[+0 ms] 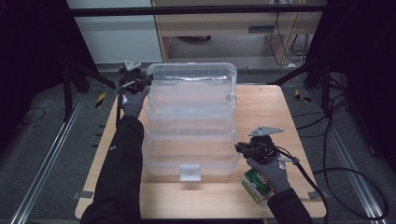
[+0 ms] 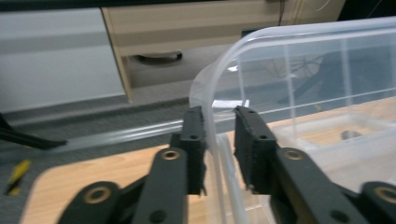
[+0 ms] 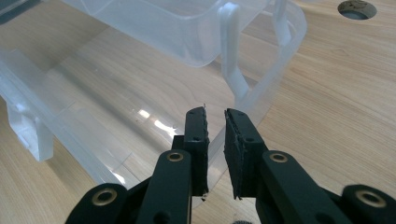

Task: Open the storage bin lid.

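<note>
Straddling the clear box (image 1: 191, 121) rim, left jaws stand released; right jaws pinch its edge.

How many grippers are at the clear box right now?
2. The left gripper is at the far left corner of the clear box, jaws open astride the rim there. The right gripper is at the near right edge, jaws closed on the rim.

Light from above is brightening the desk (image 1: 289, 107) while its surroundings are sinking into darkness. Glare is streaking the clear plastic box (image 3: 149, 116), and the background beyond the box is blurring softly.
</note>
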Action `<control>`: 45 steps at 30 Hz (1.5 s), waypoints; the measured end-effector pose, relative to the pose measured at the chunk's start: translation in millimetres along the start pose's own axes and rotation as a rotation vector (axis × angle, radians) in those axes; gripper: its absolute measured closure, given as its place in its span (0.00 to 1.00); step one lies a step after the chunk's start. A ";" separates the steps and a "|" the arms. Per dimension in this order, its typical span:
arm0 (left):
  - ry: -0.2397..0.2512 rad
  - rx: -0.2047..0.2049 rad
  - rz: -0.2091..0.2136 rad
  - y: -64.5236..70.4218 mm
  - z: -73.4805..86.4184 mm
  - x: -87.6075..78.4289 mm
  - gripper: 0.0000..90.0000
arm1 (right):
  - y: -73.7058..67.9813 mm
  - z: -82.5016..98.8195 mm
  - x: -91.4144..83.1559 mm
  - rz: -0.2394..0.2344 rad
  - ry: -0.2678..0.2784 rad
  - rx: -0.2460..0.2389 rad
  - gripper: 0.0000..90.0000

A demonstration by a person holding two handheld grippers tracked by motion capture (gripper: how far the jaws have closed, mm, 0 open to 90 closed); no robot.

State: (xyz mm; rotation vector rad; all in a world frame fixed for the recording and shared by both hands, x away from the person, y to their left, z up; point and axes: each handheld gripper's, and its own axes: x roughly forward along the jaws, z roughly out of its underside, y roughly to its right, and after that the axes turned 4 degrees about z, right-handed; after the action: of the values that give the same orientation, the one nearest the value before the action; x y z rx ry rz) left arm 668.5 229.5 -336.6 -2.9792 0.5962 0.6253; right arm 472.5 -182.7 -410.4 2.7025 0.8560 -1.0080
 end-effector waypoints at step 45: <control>-0.128 0.116 0.177 31.9 123.0 -147.2 0.60 | 0.4 0.2 2.8 -0.013 -0.008 0.025 0.84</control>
State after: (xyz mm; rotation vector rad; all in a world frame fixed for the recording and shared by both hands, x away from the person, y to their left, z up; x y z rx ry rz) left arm 485.4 267.3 -390.1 -2.7749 0.8607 0.7578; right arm 474.4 -181.8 -412.3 2.7153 0.8667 -1.0376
